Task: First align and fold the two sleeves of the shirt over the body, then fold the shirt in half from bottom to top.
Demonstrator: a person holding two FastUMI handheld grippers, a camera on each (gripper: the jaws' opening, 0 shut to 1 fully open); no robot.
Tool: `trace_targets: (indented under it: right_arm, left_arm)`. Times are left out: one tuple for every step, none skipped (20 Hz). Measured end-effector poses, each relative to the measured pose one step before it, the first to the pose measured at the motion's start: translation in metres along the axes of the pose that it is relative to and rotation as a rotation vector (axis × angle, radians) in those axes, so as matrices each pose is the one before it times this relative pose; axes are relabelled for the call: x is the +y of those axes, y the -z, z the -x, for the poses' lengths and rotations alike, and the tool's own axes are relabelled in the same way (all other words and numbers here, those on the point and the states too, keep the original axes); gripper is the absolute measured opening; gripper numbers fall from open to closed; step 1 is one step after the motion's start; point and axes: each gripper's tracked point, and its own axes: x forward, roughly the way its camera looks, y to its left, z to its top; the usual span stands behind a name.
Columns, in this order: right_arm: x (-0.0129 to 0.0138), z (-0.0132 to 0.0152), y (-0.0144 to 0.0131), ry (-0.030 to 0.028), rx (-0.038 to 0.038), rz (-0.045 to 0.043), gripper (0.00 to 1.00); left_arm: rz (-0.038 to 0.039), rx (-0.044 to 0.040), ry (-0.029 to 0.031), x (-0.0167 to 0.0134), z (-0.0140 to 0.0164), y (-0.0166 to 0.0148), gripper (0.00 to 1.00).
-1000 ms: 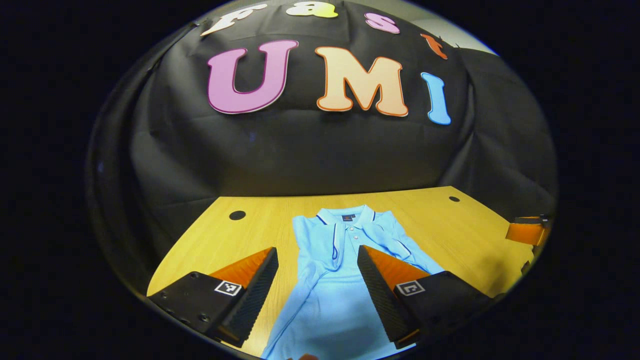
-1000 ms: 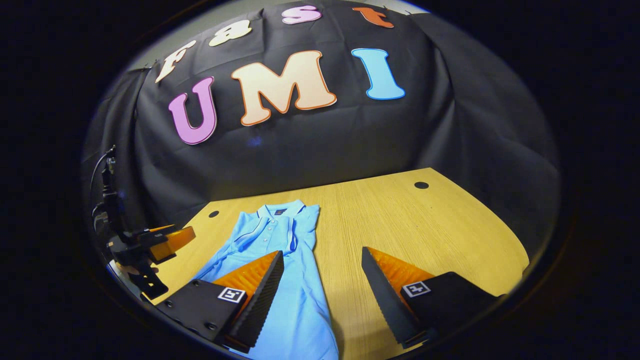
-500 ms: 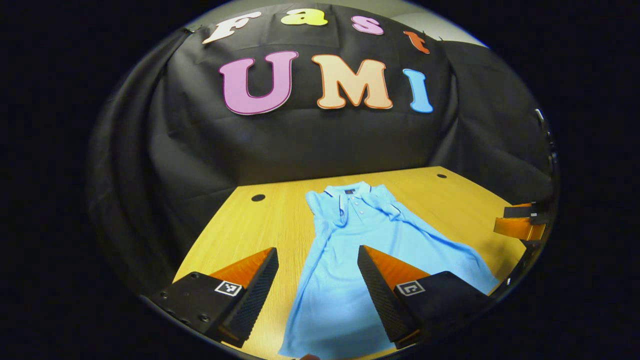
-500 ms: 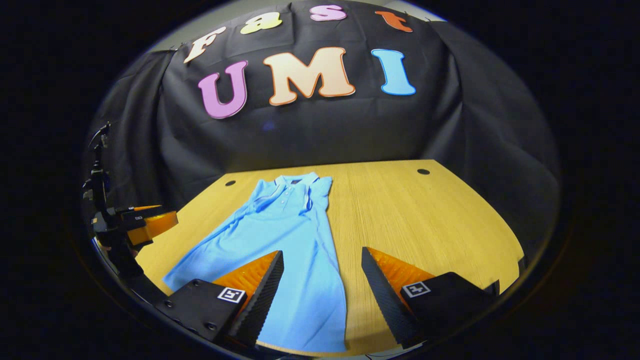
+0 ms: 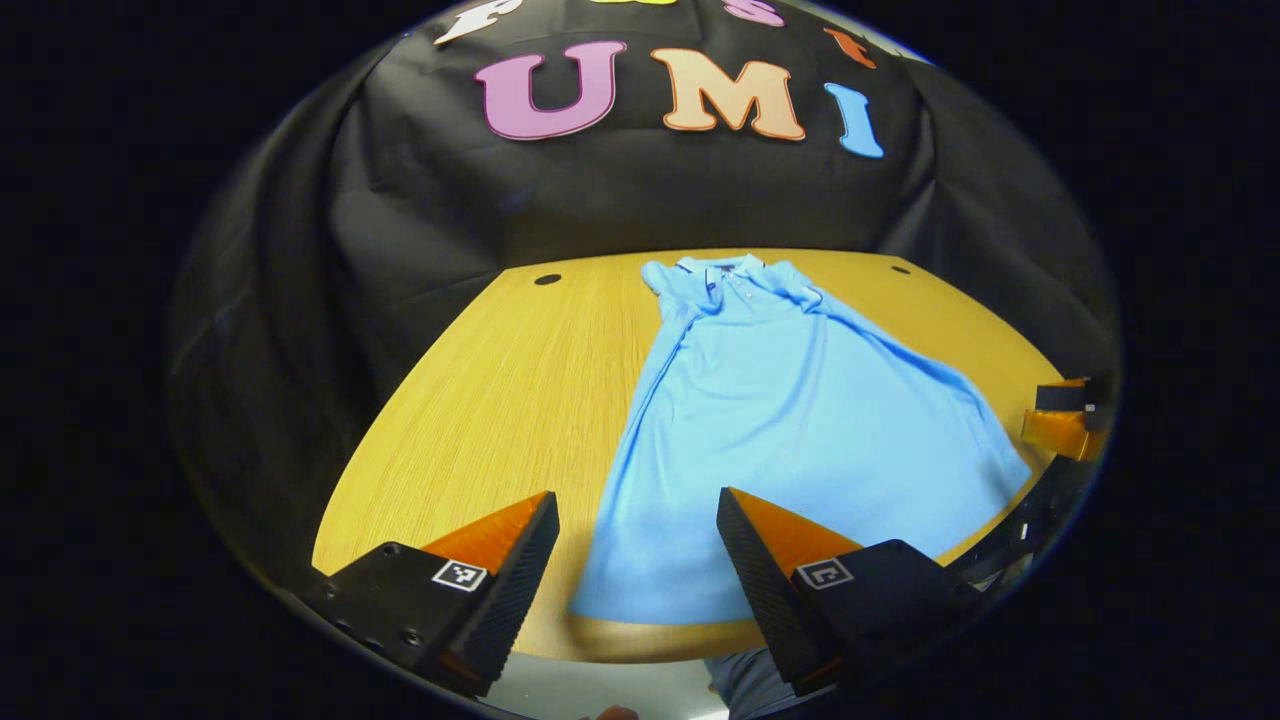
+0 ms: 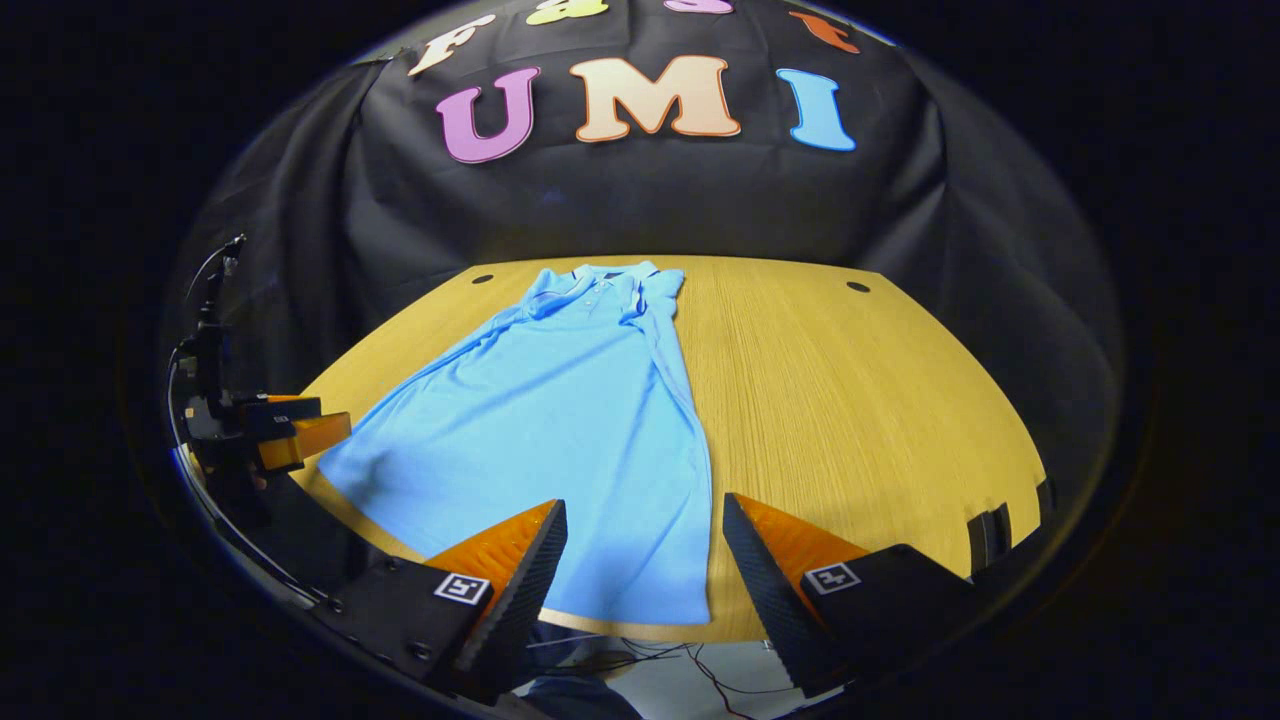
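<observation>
A light blue polo shirt (image 5: 790, 420) (image 6: 560, 420) lies flat on the wooden table (image 5: 480, 400) (image 6: 860, 400), collar at the far edge, both sleeves folded in over the body, hem near the front edge. My left gripper (image 5: 635, 560) hangs open over the hem's left corner, nothing between its fingers. My right gripper (image 6: 645, 565) hangs open over the hem's right corner, also holding nothing. The right gripper (image 5: 1062, 420) shows at the right rim of the left gripper view. At the left rim of the right gripper view is the left gripper (image 6: 285, 430).
Small dark holes (image 5: 547, 279) (image 6: 858, 286) sit near the table's far corners. Black cloth hangs behind the table. Below the front edge, floor and cables (image 6: 650, 665) show. Bare wood lies on both sides of the shirt.
Both grippers have drawn back toward the table's front edge and risen, so the whole shirt and its hem have come into sight. Both stayed open.
</observation>
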Motion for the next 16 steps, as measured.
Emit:
trace_targets:
  right_arm:
    - [0.00088,0.00013,0.00665,0.00277,0.01201,-0.00808,0.98]
    - [0.00225,0.00035,0.00605,0.00030,0.01017,-0.00621,0.98]
    - [-0.00007,-0.00028,0.00519,0.00388,0.01212,-0.00124,0.98]
    - [-0.00030,-0.00041,0.00584,0.00458,0.01234,-0.00006,0.93]
    - [-0.00011,-0.00008,0.00584,0.00299,0.01273,-0.00206,0.98]
    - [0.00010,-0.00032,0.00560,0.00387,0.01089,-0.00449,0.93]
    - [-0.00049,-0.00141,0.00500,0.00389,0.01110,-0.00602,0.98]
    - [-0.00068,-0.00318,0.00581,0.00495,0.01372,-0.00546,0.98]
    - [0.00012,-0.00262,0.00534,0.00518,0.01474,-0.00346,0.98]
    - [0.00104,-0.00275,0.00300,0.00279,0.00964,-0.00174,0.98]
    - [0.00056,-0.00193,0.00399,0.00442,0.01121,0.00138,0.98]
    - [-0.00058,-0.00054,0.00361,0.00401,0.01423,0.00506,0.98]
    - [0.00009,0.00137,-0.00041,0.00820,-0.00832,0.00991,0.98]
    - [0.00052,0.00012,0.00050,0.00768,0.00212,0.01130,0.94]
    - [-0.00221,0.00117,0.00073,0.00544,-0.00070,0.00623,0.98]
    - [-0.00079,0.00099,-0.00051,0.00590,-0.00185,-0.00681,0.94]
  left_arm:
    - [0.00807,0.02387,-0.00142,0.00127,0.00034,0.00926,0.96]
    - [0.01002,0.01384,-0.00173,0.00053,0.00079,0.00859,0.96]
    - [0.00617,0.01418,0.00034,-0.00118,-0.00039,0.00598,0.96]
    - [0.00018,0.00480,-0.00081,-0.00016,-0.00010,0.00365,0.96]
    - [-0.00290,-0.00210,-0.00243,0.00034,0.00027,0.00378,0.96]
    - [-0.00190,0.00410,0.00072,0.00024,-0.00067,0.00344,0.96]
    - [0.00139,0.01345,0.00484,-0.00170,-0.00129,0.00683,0.95]
    - [0.00556,-0.01384,-0.00048,-0.00046,0.00028,0.00018,0.95]
    - [0.00270,-0.00485,0.00068,-0.00012,0.00080,-0.00363,0.96]
    - [0.00136,0.00467,0.00077,-0.00066,-0.00122,0.00452,0.95]
    - [-0.00035,-0.01658,0.00154,0.00001,-0.00116,-0.00272,0.96]
    - [-0.00647,0.00937,0.00185,-0.00102,0.00089,0.00272,0.95]
    - [-0.00671,-0.01349,-0.00072,0.00009,0.00045,-0.00253,0.95]
    - [-0.00469,0.00501,-0.00034,-0.00069,-0.00025,0.00261,0.95]
    - [0.00040,-0.00847,0.00002,-0.00034,0.00122,-0.00095,0.95]
    - [0.00063,-0.00051,0.00074,-0.00128,-0.00124,-0.00084,0.95]
